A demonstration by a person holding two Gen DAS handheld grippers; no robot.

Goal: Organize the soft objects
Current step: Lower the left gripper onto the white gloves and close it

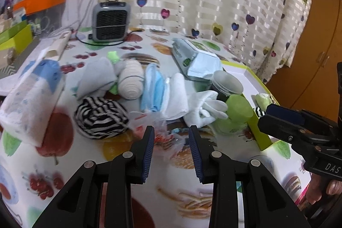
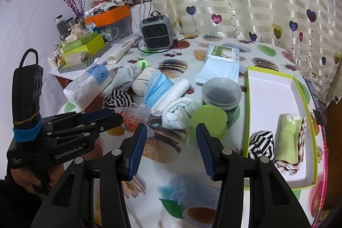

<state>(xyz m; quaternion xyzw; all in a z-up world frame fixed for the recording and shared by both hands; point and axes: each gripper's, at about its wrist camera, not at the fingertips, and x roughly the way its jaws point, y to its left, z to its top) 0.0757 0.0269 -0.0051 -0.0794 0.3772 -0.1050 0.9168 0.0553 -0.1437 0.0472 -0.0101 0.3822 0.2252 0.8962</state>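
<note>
The tabletop point(image 2: 213, 196) has a fruit and burger cloth. On its right side lies a white box point(image 2: 275, 99) with a striped roll point(image 2: 261, 143) and a green roll point(image 2: 290, 136) inside. A pile of soft things sits in the middle: blue masks point(image 2: 157, 87), a white towel point(image 2: 179, 110), a striped cloth point(image 2: 118, 99). The pile lies just ahead of both tongs. The left tongs point(image 1: 172, 136) are partly open and hold nothing. The right tongs point(image 2: 171, 131) are partly open and empty too.
</note>
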